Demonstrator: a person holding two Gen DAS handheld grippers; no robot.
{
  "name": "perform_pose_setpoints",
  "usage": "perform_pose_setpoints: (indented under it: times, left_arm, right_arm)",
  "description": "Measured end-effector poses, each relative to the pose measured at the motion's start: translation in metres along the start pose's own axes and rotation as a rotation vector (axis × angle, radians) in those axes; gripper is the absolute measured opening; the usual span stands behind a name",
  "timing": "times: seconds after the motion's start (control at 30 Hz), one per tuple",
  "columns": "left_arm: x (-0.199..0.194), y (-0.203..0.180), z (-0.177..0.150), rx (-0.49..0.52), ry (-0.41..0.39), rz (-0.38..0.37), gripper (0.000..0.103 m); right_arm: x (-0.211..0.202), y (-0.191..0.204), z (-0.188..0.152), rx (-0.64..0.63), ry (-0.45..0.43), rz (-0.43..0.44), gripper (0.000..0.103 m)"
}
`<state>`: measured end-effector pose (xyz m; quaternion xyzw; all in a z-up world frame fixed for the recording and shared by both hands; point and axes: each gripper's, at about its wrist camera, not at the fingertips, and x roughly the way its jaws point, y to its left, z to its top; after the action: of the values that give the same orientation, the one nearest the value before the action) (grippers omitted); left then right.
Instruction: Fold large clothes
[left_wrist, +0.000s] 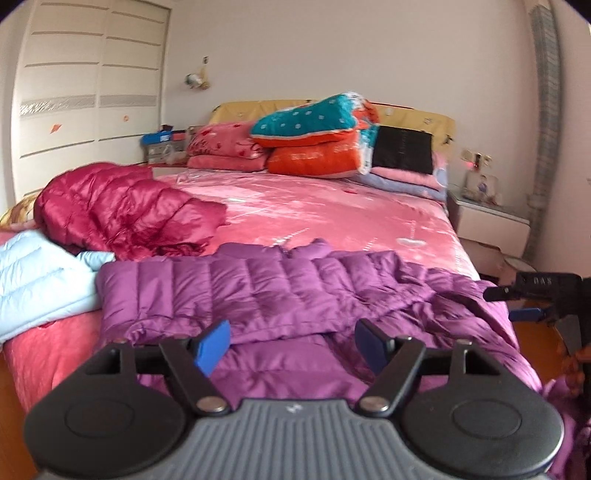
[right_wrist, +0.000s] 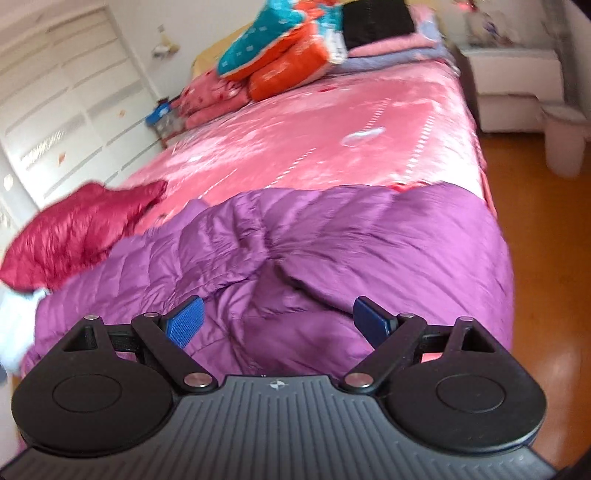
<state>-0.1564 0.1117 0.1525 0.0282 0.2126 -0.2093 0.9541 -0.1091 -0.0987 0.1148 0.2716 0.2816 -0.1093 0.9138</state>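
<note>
The quilted purple down jacket (left_wrist: 280, 291) lies spread across the foot of the bed with the pink satin bedspread (left_wrist: 332, 210), one section already doubled over along a soft crease. The left tool (left_wrist: 291, 345) hovers just above the near hem with its blue-padded jaws spread wide, grasping nothing. The right tool (right_wrist: 277, 325) is likewise released, jaws apart, above the bunched, rumpled right portion of the same garment (the right wrist view is blurred, so fine detail of the fabric is uncertain).

Judged step: taking hold of the near edge for the next fold. Recommended procedure:

1. Lower each tool until one pad slides under the hem and the other rests on top.
2. Pinch a full layer of padding, not the slippery shell alone, which is likely to slide free.
3. Keep the two grasp points well apart and level, so the fold line runs straight.
4. Flatten the bunched right side before lifting.

The crumpled crimson down jacket (left_wrist: 122, 210) and the pale blue padded garment (left_wrist: 40, 273) lie just beside the work area; avoid snagging them
</note>
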Motion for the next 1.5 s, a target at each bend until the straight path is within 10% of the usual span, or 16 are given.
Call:
perform_pose_setpoints:
  times: [0.47, 0.73, 1.5]
  left_arm:
    - [-0.037, -0.072, 0.011, 0.071, 0.003, -0.070, 0.078]
    - [-0.042, -0.126, 0.019, 0.164, 0.013, -0.122, 0.081]
    - [-0.006, -0.169, 0.015, 0.220, 0.097, -0.093, 0.087]
  right_arm:
    - [-0.054, -0.135, -0.023, 0.507, -0.081, -0.054, 0.103]
    - [-0.048, -0.198, -0.068, 0.935, -0.064, 0.090, 0.103]
    - [0.026, -0.226, -0.144, 1.497, -0.083, 0.243, 0.103]
